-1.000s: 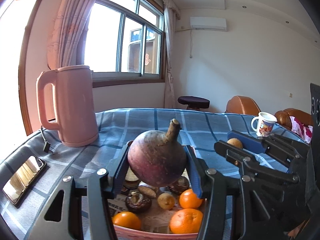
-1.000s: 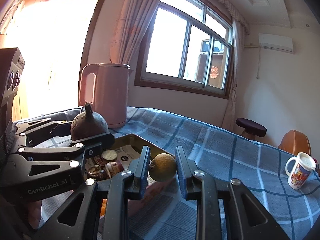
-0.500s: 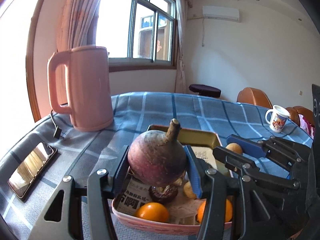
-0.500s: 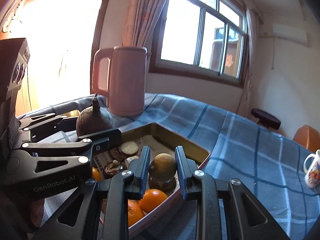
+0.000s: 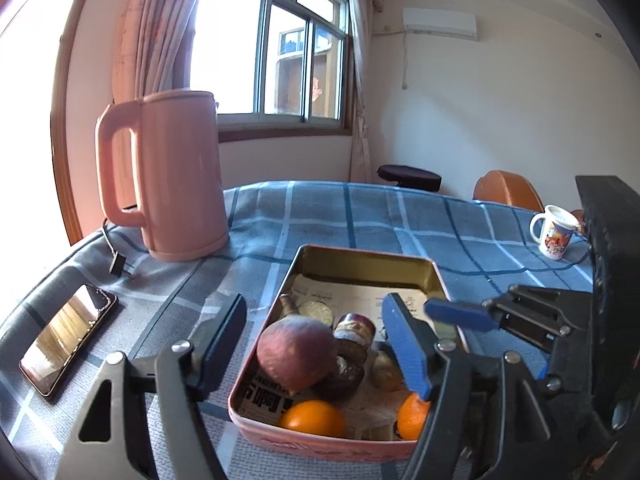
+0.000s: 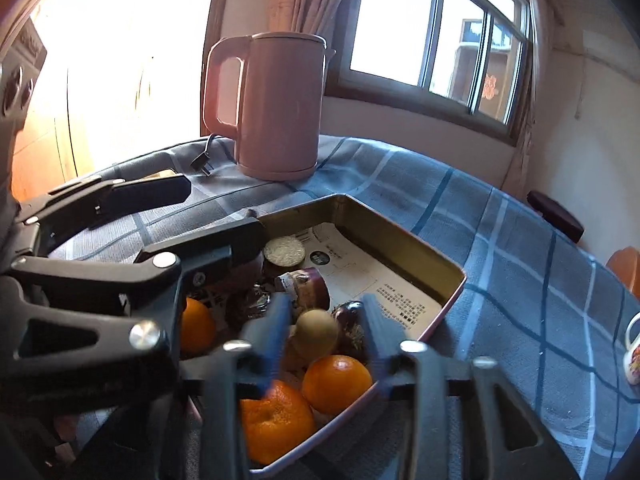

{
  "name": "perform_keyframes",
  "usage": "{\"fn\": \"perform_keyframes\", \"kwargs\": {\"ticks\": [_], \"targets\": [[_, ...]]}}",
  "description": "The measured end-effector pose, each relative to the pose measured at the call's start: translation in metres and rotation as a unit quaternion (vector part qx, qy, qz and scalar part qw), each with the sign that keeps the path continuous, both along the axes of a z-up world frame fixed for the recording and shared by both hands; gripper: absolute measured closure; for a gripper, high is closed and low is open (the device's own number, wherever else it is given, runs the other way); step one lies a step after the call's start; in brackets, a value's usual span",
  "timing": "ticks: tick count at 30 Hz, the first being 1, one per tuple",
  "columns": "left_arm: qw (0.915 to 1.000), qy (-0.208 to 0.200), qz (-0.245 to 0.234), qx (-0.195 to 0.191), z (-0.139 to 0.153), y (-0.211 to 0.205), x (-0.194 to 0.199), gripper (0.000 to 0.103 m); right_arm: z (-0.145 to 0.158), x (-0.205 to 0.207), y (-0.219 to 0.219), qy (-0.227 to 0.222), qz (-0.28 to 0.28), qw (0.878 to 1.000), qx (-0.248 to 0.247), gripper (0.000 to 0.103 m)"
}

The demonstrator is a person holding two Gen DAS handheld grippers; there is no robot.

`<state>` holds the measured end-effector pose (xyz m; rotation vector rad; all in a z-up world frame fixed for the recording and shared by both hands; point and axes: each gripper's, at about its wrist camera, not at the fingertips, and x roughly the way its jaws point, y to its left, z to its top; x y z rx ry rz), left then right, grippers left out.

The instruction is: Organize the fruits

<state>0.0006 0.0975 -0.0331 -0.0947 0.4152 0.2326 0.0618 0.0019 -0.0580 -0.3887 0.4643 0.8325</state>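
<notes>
Fruits: both pieces are now released into the tin tray [image 5: 362,254]. Left gripper [image 5: 316,324]: jaws have just been opening and stand spread; the purple stemmed fruit [image 5: 296,350], clamped a second ago, lies between them, untouched. Right gripper [image 6: 324,320]: likewise just opening, spread either side of the yellow-brown fruit [image 6: 316,333], which rests among the oranges [image 6: 336,384]. Judgement: both placements complete.

Fruit tin [image 5: 362,254] on the table [image 5: 360,216], kettle [image 5: 172,184] behind-left, phone [image 5: 68,338] left, mug [image 5: 554,232] far right.
</notes>
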Motion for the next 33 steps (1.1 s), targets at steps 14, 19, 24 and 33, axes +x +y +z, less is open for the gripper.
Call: {"fn": "perform_keyframes", "kwargs": {"ticks": [14,19,24,33], "targets": [[0.9988,-0.039,0.018,0.025,0.013,-0.004,-0.018,0.016,0.016,-0.001,-0.039,-0.038,-0.071,0.994,0.075,0.041],[0.9983,-0.044,0.023,0.031,0.014,-0.007,-0.020,0.011,0.019,-0.002,-0.054,-0.062,-0.103,0.990,0.077,0.041],[0.9981,-0.045,0.022,0.037,0.015,-0.011,-0.021,0.009,0.020,-0.001,-0.065,-0.069,-0.116,0.987,0.084,0.041],[0.9975,-0.050,0.025,0.044,0.017,-0.016,-0.024,0.005,0.022,-0.006,-0.073,-0.077,-0.126,0.984,0.098,0.030]]}}
